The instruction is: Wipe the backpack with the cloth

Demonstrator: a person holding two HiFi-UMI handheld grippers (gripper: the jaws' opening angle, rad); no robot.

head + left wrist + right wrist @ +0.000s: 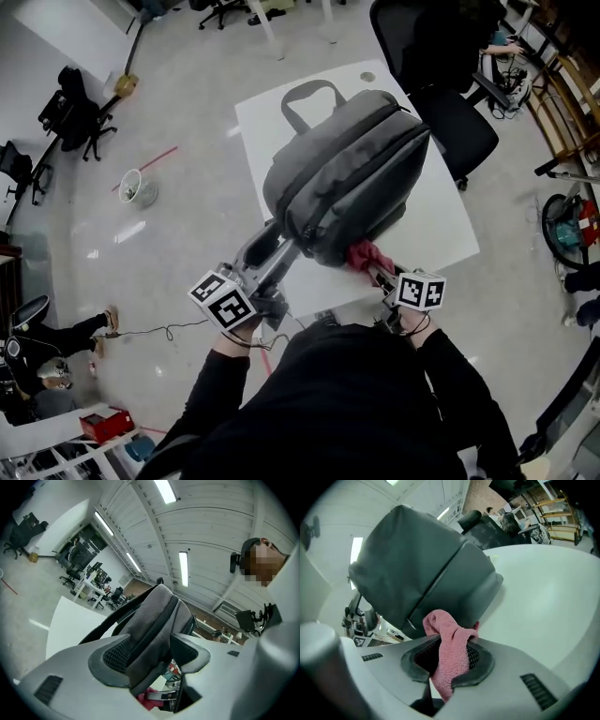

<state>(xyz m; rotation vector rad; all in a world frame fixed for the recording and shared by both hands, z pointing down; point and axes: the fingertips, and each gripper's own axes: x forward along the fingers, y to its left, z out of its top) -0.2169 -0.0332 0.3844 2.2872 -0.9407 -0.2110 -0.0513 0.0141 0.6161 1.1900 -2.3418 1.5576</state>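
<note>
My left gripper (pixel 149 652) pinches the bag (pixel 347 169) at the table's (pixel 441 225) near edge; my right gripper (pixel 447 657) clamps the cloth (pixel 446 632). I reckon hard wiping could drag the bag off.

Probably an office — swivel chairs (pixel 459 127), desks (pixel 86 587).

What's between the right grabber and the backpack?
A pink cloth. The right gripper is pinching it, and its bunched top sits right up by the grey backpack, at its bottom end. The right gripper view shows this best.
</note>
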